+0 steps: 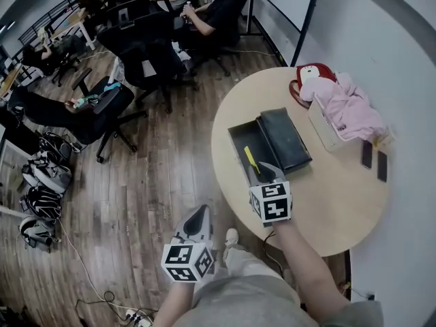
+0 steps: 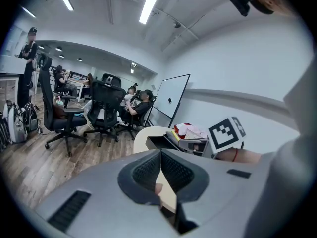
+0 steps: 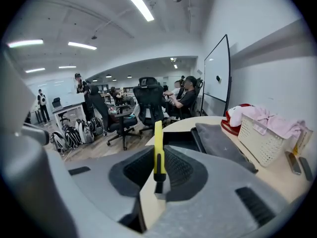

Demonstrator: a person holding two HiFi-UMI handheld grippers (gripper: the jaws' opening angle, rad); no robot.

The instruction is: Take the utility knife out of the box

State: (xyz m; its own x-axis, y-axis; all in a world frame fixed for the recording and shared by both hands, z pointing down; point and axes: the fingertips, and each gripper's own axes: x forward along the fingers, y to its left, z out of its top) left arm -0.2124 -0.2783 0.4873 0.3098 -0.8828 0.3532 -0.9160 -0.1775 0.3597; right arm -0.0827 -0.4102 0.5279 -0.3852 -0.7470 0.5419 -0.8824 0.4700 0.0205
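A black box (image 1: 240,142) lies open on the round table (image 1: 327,210), its lid (image 1: 286,138) beside it to the right. My right gripper (image 1: 267,174) is shut on the yellow utility knife (image 1: 251,159), which is held over the box's near end. In the right gripper view the yellow utility knife (image 3: 158,150) stands upright between the pads of the right gripper (image 3: 158,168), with the box (image 3: 178,139) and lid (image 3: 223,145) beyond it. My left gripper (image 1: 195,222) hangs off the table over the wooden floor. In its own view the left gripper (image 2: 161,168) is shut, with nothing in it.
A white basket (image 1: 325,129) with pink cloth, a red item (image 1: 308,72) and two dark phones (image 1: 367,154) sit on the table's right side. Office chairs (image 1: 146,63), seated people and bags (image 1: 42,182) fill the floor to the left. A whiteboard (image 3: 216,76) stands behind the table.
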